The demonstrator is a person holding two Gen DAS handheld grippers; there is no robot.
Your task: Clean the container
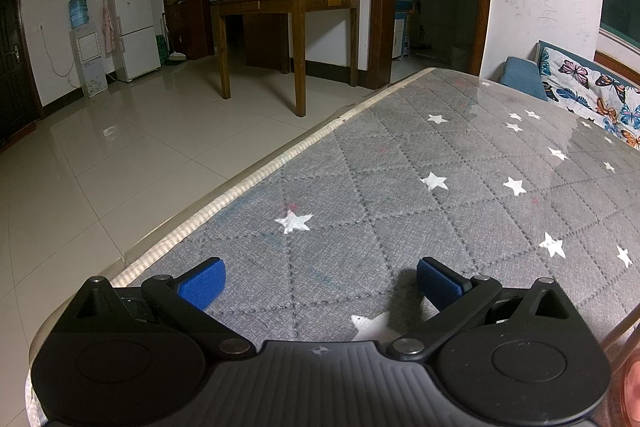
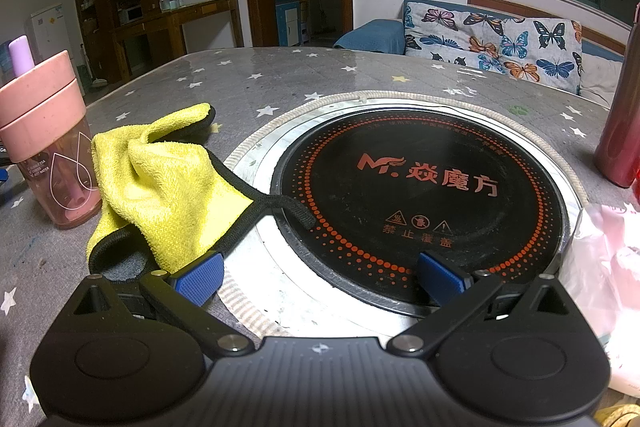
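Both grippers gape empty: the left gripper (image 1: 320,283) over bare star-print tablecloth (image 1: 440,163), the right gripper (image 2: 320,277) near a yellow cloth (image 2: 168,183). Far left stands the pink container (image 2: 52,143), possibly holding a straw.

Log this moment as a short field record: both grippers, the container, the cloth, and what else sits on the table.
left gripper: open, empty, over bare grey starred tablecloth
right gripper: open, empty, above the hob's metal ring
container: pink lidded cup, upright, left of the cloth, not held
cloth: yellow cloth, crumpled, one black-edged corner lying onto the round induction hob
other items: dark red bottle at right; pale plastic bag at right
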